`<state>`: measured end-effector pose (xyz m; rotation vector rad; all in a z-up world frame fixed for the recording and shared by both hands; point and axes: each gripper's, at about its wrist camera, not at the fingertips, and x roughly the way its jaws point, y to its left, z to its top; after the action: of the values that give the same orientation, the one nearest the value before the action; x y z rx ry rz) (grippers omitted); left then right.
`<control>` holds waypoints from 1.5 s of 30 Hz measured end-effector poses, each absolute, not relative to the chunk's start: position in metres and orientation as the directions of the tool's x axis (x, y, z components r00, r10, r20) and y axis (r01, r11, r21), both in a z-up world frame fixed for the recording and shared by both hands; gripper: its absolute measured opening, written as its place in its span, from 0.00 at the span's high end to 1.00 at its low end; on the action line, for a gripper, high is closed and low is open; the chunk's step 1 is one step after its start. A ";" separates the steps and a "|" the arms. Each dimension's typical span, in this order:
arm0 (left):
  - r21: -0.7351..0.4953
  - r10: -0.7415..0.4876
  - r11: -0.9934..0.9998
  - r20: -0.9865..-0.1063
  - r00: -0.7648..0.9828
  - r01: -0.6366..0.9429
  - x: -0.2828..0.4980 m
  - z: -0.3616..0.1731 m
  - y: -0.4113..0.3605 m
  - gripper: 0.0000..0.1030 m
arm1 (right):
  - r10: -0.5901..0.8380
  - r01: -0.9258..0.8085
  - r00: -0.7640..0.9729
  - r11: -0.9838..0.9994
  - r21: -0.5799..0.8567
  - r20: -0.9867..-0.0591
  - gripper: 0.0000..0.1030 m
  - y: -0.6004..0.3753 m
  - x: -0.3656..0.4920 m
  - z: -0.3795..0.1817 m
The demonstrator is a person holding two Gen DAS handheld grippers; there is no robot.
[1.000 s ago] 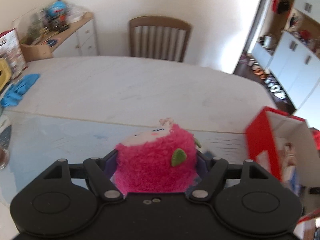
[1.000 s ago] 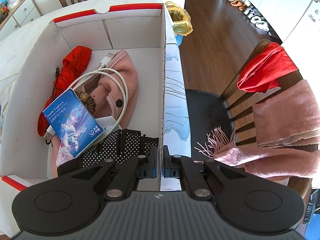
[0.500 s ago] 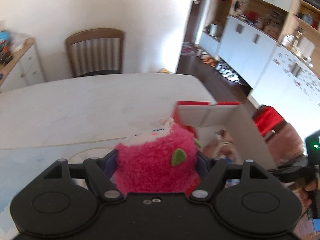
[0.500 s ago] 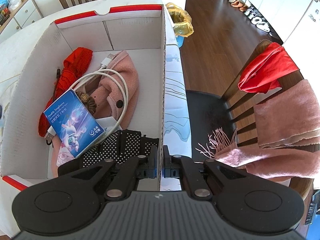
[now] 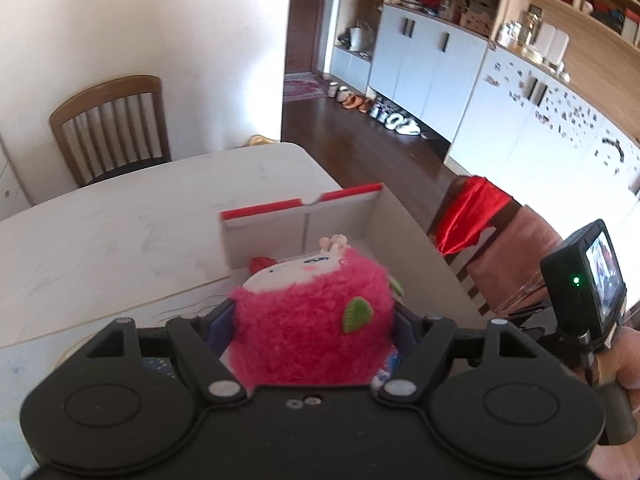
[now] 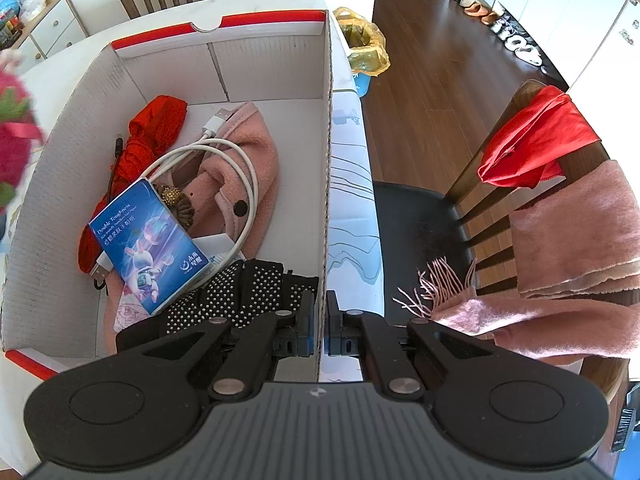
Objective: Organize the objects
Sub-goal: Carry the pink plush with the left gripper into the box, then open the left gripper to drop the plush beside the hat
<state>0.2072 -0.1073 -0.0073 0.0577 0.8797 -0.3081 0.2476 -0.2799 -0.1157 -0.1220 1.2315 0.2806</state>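
Note:
My left gripper (image 5: 312,320) is shut on a pink plush toy (image 5: 312,320) with a green leaf patch and holds it above the near left part of the red-and-white cardboard box (image 5: 304,216). The toy shows blurred at the left edge of the right wrist view (image 6: 14,136). My right gripper (image 6: 320,320) is shut on the box's right wall (image 6: 326,160). Inside the box lie a blue tissue pack (image 6: 148,248), a white cable (image 6: 240,176), a pink cloth (image 6: 256,160), a red cloth (image 6: 156,128) and a black studded item (image 6: 240,288).
The box stands on a white table (image 5: 120,232). A wooden chair (image 5: 112,124) is at the far side. A chair (image 6: 520,184) draped with red and pink cloths stands right of the table. A yellow-bagged bin (image 6: 364,48) sits on the floor.
My left gripper has swung right with the plush toy, from over the table to over the box. The right gripper has kept its hold on the box wall.

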 end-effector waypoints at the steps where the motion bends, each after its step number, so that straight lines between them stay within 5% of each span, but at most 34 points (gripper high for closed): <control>1: -0.071 -0.242 0.952 -0.770 0.590 0.297 0.208 -0.010 -0.114 0.27 | 0.146 -0.278 0.304 0.959 0.059 -0.941 0.97 -0.280 0.248 -0.116; 24: 0.040 -0.133 0.955 -0.826 0.548 0.293 0.259 -0.073 -0.162 0.20 | 0.165 -0.306 0.301 0.949 0.069 -0.939 0.97 -0.284 0.247 -0.115; 34: -0.005 -0.162 0.961 -0.818 0.552 0.276 0.261 -0.072 -0.156 0.06 | 0.180 -0.309 0.295 0.947 0.084 -0.938 0.97 -0.287 0.249 -0.117; 45: -0.002 -0.176 0.958 -0.794 0.582 0.287 0.243 -0.046 -0.142 0.05 | 0.180 -0.308 0.294 0.948 0.085 -0.939 0.97 -0.287 0.249 -0.117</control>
<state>0.2430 -0.1418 -0.0460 0.1319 0.9106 -0.2710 0.2486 -0.2870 -0.1175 -0.1192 1.2305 0.3258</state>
